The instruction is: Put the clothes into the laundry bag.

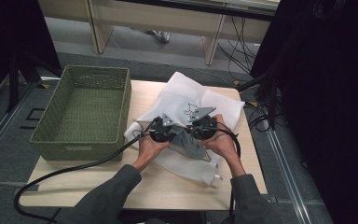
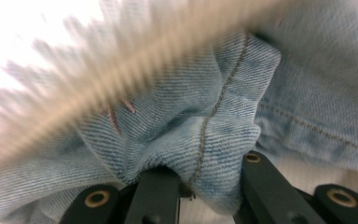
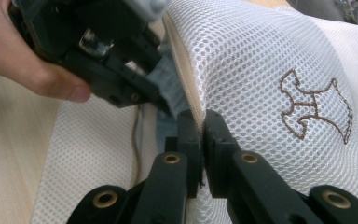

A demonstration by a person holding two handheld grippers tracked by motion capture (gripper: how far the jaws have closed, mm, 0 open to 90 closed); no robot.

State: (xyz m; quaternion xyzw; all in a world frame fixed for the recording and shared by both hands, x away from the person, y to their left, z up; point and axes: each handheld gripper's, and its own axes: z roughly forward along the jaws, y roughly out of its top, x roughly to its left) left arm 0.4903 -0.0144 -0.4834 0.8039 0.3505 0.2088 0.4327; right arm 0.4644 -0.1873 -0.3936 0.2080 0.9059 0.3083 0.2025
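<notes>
At the centre of the high view both claws meet over a white mesh laundry bag [image 1: 186, 100] spread on the table [image 1: 168, 186]. The left gripper [image 1: 164, 130] has its jaws closed on a bunched fold of light-blue denim [image 2: 205, 135], which fills its own view just above the jaws. The right gripper [image 3: 200, 140] is clamped tight on the bag's zippered edge [image 3: 182, 84], the left gripper just beyond it at upper left. The green woven basket [image 1: 81, 112] at the left of the high view holds nothing. The denim shows tan stitching; the mesh bears a brown embroidered emblem [image 3: 314, 109].
</notes>
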